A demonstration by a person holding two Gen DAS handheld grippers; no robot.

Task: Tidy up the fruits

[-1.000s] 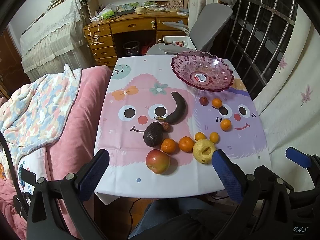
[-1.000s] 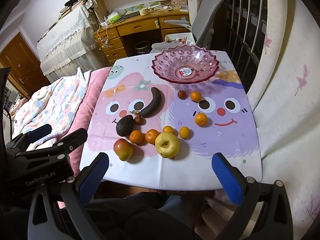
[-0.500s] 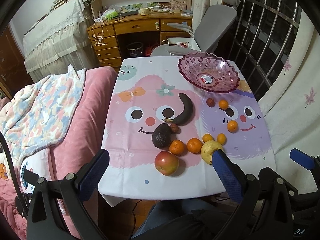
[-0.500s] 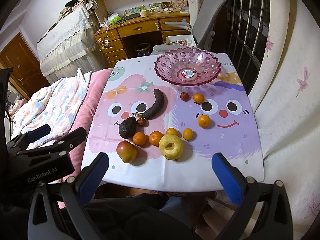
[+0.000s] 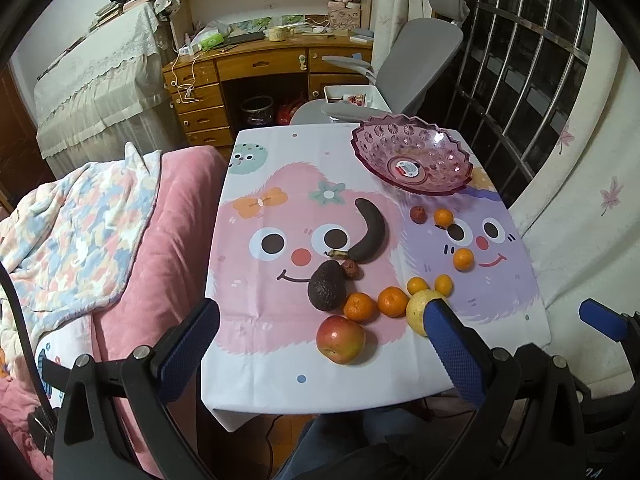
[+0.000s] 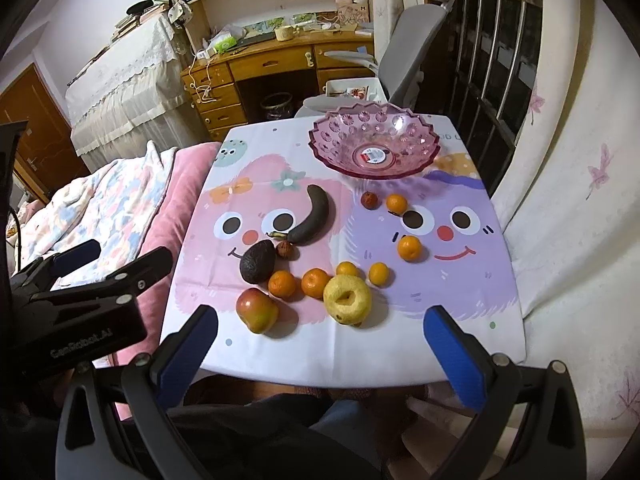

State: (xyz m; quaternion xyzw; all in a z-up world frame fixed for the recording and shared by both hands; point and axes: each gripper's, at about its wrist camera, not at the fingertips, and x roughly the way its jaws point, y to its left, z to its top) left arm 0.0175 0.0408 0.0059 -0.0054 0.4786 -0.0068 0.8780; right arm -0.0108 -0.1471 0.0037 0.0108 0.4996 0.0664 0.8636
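Note:
A pink glass bowl [image 6: 374, 148] stands empty at the far right of the table [image 6: 400, 356]. In front of it lie a black banana [image 6: 312, 216], an avocado [image 6: 258, 261], a red apple [image 6: 257, 310], a yellow pear [image 6: 347, 299], several small oranges [image 6: 409, 248] and two small brown fruits [image 6: 368, 199]. The same fruits show in the left wrist view, with the apple [image 5: 340, 339] nearest. My left gripper [image 5: 320, 354] is open and empty, held above the near table edge. My right gripper [image 6: 320, 354] is open and empty beside it.
A pink quilted bed with a patterned blanket [image 5: 80, 216] runs along the table's left side. A grey office chair [image 6: 400, 64] and a wooden desk [image 6: 272, 64] stand behind the table. A barred window [image 6: 492, 48] and a white curtain [image 6: 568, 200] are on the right.
Both grippers have drawn back and shifted slightly left, so the table and fruits sit a little further right and lower in view. No fruit has moved. Both grippers stay open.

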